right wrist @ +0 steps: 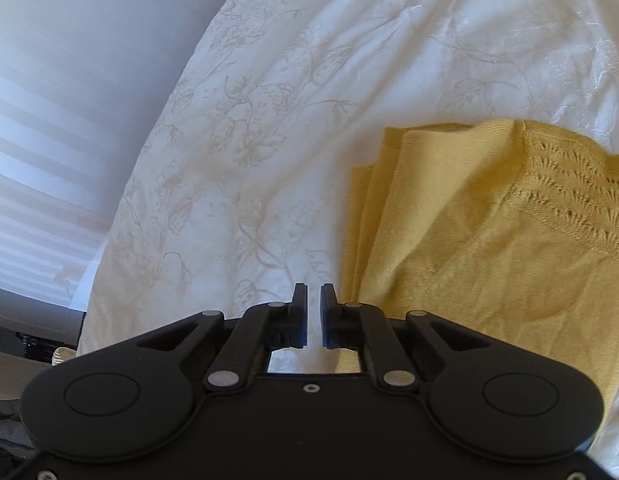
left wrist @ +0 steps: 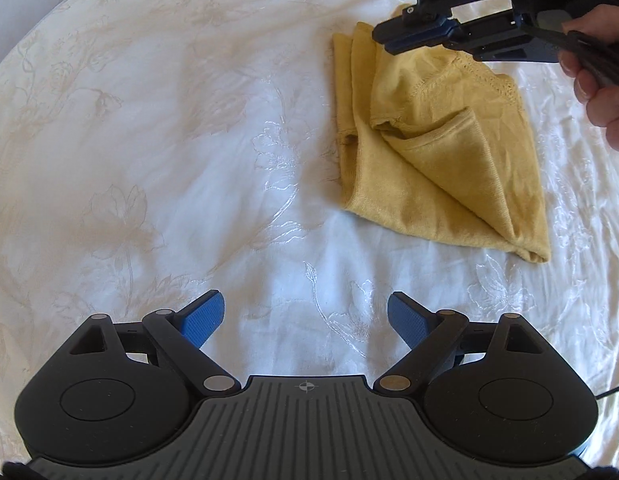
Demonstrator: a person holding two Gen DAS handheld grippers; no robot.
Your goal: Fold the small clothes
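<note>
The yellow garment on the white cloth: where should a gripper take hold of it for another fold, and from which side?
Best guess: the near pointed corner of the yellow garment. There the layers taper to one loose tip lying free on the white cloth, so a pinch from the near side could catch them together. The left gripper, wide open and empty, is on that side; the right gripper is nearly closed.
</note>
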